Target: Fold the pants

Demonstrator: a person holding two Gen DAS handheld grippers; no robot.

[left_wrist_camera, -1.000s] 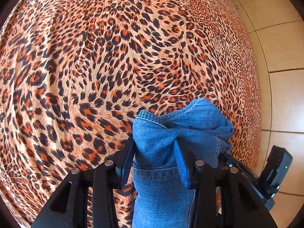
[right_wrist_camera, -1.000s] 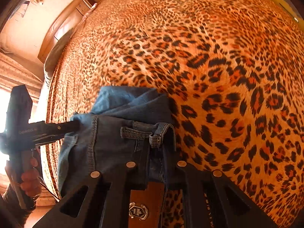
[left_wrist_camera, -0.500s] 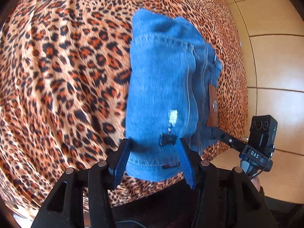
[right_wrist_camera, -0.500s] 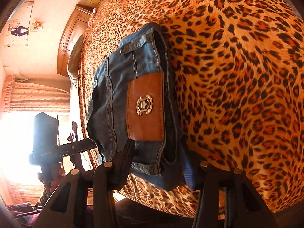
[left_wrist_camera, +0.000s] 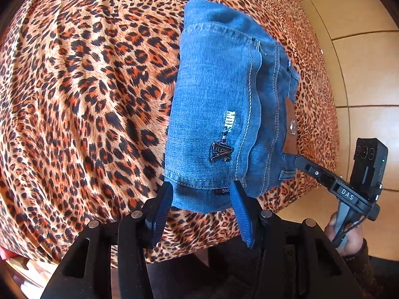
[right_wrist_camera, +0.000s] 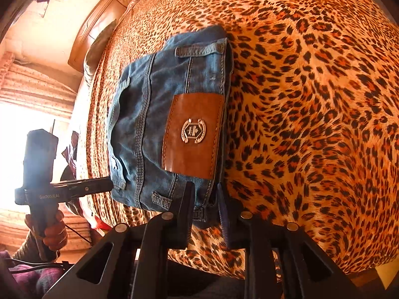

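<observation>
The blue jeans (left_wrist_camera: 219, 99) lie folded into a compact bundle on the leopard-print bed (left_wrist_camera: 87, 87). My left gripper (left_wrist_camera: 202, 200) has its jaws spread around the bundle's near edge, with the denim between the blue pads (left_wrist_camera: 239, 211). In the right wrist view the jeans (right_wrist_camera: 149, 124) show a brown leather patch (right_wrist_camera: 193, 134). My right gripper (right_wrist_camera: 204, 199) is closed narrowly on the waistband edge. Each gripper shows in the other's view: the right one (left_wrist_camera: 311, 169) and the left one (right_wrist_camera: 82, 188).
The bed's edge drops to a tiled floor (left_wrist_camera: 361, 62) on the right in the left wrist view. A wooden headboard (right_wrist_camera: 99, 17) and a pillow (right_wrist_camera: 97, 47) are at the far end. Curtains and a bright window (right_wrist_camera: 25, 124) are on the left.
The jeans were bunched and held up a second ago; now they lie laid down flat as a folded bundle. Both grippers have drawn back toward the near edge.
</observation>
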